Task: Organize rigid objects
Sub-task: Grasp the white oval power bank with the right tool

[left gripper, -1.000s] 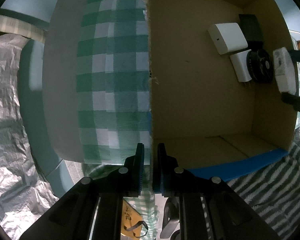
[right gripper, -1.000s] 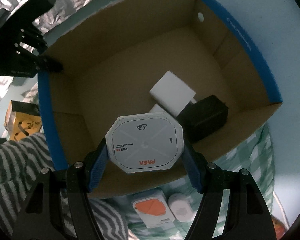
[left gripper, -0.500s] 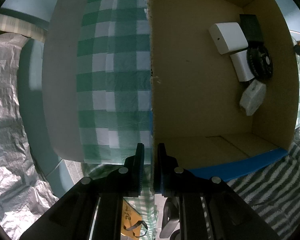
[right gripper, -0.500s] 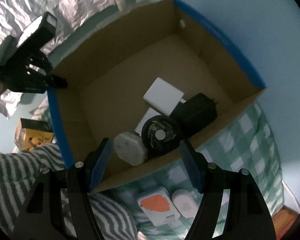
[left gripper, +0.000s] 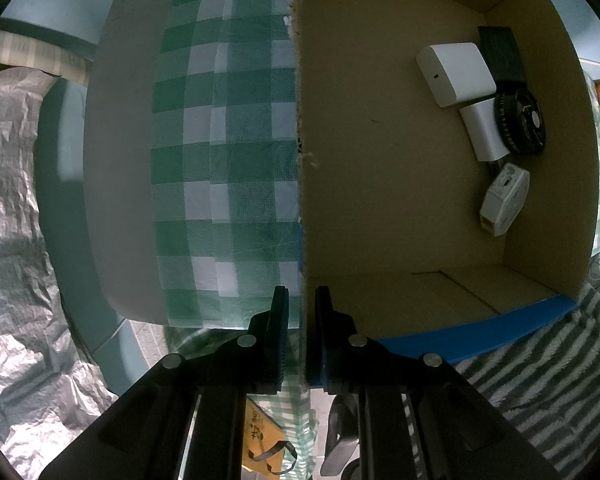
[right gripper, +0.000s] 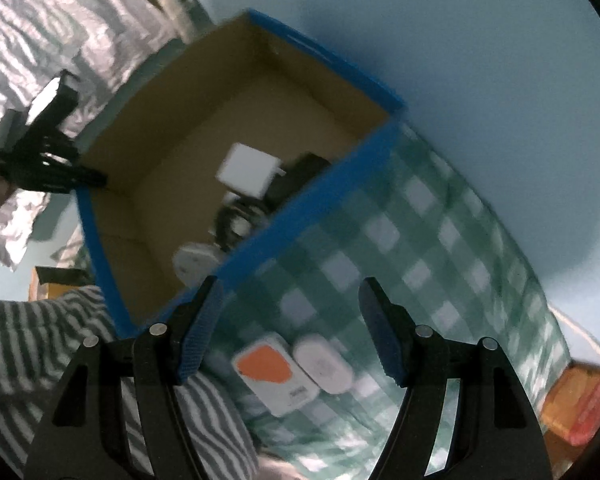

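Note:
An open cardboard box (left gripper: 380,184) with blue edges holds a white square device (left gripper: 456,72), a black block (left gripper: 500,52), a white adapter (left gripper: 482,132), a black round fan (left gripper: 522,122) and a white octagonal device (left gripper: 504,200). My left gripper (left gripper: 300,312) is shut on the box's left wall (left gripper: 300,120). In the right wrist view the box (right gripper: 172,128) lies up and left. My right gripper (right gripper: 290,320) stands open and empty over the checked cloth, above a white device with an orange patch (right gripper: 272,372) and a white oval device (right gripper: 324,366).
The green checked cloth (right gripper: 420,248) covers the table. A grey striped fabric (right gripper: 40,340) lies at the near side. Crinkled silver foil (left gripper: 16,200) spreads to the left. An orange packet (right gripper: 576,408) sits at the cloth's far right corner.
My right gripper let the white octagonal device drop into the box, then drew back out over the checked cloth. The left gripper kept its hold on the box wall.

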A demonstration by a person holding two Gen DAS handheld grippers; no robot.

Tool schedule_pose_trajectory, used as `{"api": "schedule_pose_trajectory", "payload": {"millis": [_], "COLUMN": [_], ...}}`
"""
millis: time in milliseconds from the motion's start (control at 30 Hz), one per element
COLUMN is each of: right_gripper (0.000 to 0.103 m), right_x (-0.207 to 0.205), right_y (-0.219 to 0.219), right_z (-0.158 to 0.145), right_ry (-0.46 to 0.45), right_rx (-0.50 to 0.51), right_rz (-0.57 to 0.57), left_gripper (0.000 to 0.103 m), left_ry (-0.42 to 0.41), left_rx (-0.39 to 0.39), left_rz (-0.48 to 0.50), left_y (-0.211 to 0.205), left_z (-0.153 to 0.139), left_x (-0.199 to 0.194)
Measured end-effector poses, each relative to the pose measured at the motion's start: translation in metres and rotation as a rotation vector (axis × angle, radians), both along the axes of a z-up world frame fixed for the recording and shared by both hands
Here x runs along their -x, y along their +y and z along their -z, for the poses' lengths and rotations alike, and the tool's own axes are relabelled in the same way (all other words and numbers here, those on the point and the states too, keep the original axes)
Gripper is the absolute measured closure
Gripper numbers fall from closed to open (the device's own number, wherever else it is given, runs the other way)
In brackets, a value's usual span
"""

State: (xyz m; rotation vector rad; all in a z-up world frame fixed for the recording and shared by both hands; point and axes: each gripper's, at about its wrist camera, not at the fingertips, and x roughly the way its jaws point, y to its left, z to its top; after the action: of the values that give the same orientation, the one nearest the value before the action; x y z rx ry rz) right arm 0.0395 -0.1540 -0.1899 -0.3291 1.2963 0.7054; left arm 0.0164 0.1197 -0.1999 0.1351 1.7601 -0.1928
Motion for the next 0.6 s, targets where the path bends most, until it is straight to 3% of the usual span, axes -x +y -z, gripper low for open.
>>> {"api": "schedule_pose_trajectory", "payload": {"millis": [333, 600], "right_gripper": [0.032, 0.032], "right_x": [0.012, 0.017], "right_y": [-0.042, -0.041], "right_z": [0.068, 0.094], "right_ry": [0.102, 0.075], "right_rx": [0.065, 0.058], "right_rz": [0.081, 0.129], "left_gripper": [0.09, 0.09], "left_ry": [0.002, 0.005], "left_rx": [-0.002, -0.006], "left_rz": [0.002, 0.006], "left_y": [-0.001, -0.001], "left_z": [0.0, 0.0], "left_x": [0.001, 0.003]}}
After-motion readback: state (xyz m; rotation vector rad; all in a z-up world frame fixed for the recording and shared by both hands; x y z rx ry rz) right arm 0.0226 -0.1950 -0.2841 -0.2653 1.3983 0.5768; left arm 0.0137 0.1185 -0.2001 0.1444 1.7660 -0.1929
